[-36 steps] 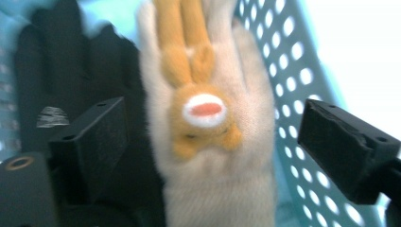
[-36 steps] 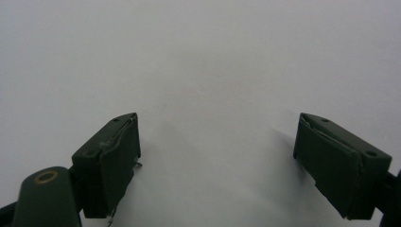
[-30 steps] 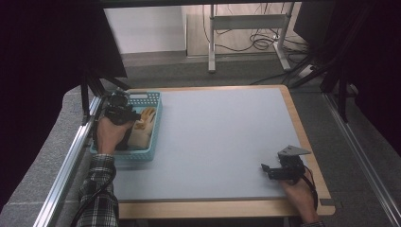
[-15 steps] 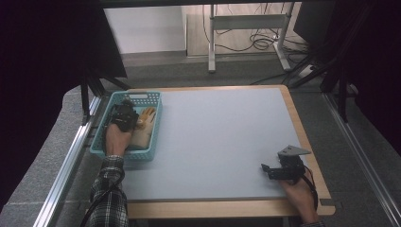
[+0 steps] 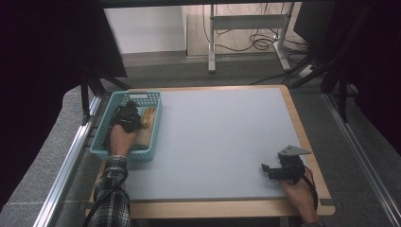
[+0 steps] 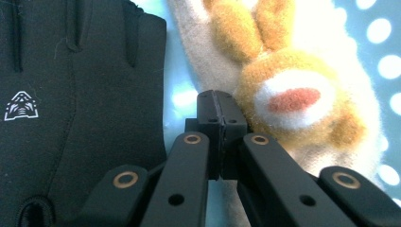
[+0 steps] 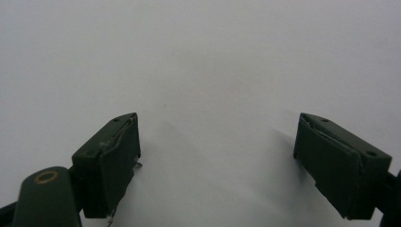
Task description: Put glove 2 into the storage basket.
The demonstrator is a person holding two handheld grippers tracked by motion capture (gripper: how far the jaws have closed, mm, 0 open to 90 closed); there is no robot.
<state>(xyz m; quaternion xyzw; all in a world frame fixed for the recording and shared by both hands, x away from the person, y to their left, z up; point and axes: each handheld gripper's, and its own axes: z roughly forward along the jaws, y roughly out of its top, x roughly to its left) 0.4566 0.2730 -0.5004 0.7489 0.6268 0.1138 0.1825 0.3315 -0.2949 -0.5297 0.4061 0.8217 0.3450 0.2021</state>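
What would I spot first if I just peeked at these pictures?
Probably the fluffy orange bunny face on a cream glove, lying beside a black glove inside the teal basket at the table's left. The left tool reaches into that basket, jaws pressed shut. The right tool sits open over the bare grey table.

In the left gripper view the black glove (image 6: 80, 109) is cut off by the top, left and bottom edges, and the plush toy (image 6: 293, 94) runs past the top edge. Whether fabric is pinched between the left gripper (image 6: 220, 105) tips cannot be told. In the high view, the hand and gripper hide much of the basket (image 5: 152, 124) floor.
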